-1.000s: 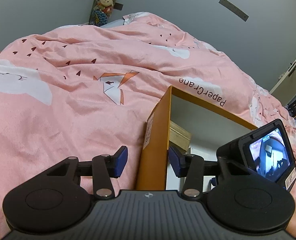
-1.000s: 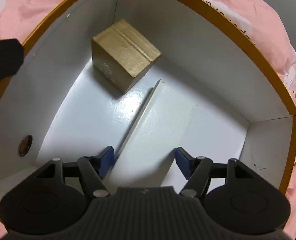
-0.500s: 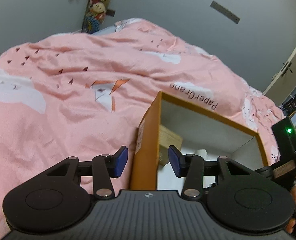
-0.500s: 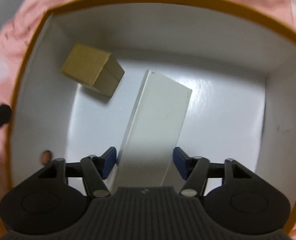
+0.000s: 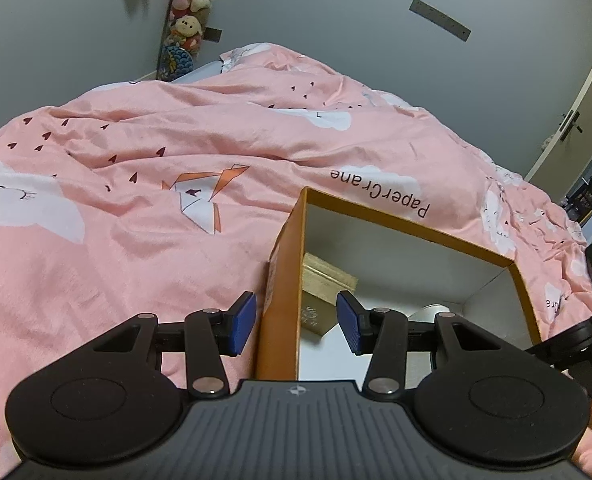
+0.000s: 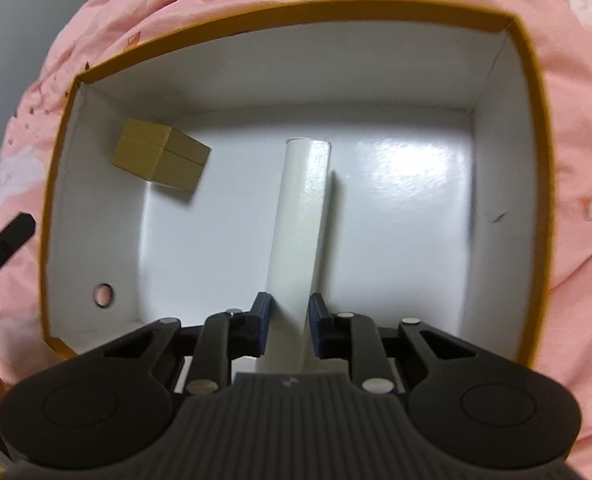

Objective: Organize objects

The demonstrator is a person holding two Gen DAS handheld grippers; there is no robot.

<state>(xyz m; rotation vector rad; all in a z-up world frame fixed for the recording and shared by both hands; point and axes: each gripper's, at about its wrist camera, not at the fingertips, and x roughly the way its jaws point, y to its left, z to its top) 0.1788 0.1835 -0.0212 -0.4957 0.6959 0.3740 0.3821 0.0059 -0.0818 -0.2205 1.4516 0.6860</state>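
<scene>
both grippers look identical tbh: left gripper (image 5: 296,322) and right gripper (image 6: 289,322) have matte black linkage arms, silver rivets at the pivots, blue pads (image 5: 243,322) on the fingers, two round black discs, and a ribbed grey body with a tiny logo.

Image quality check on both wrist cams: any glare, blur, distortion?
Right wrist: glare patch on the glossy box floor, soft motion blur along the box rim, sharp shadow beside the white carton. Left wrist: sharp, evenly lit; strong fisheye bending of the wall and door edge; duvet print crisp.
</scene>
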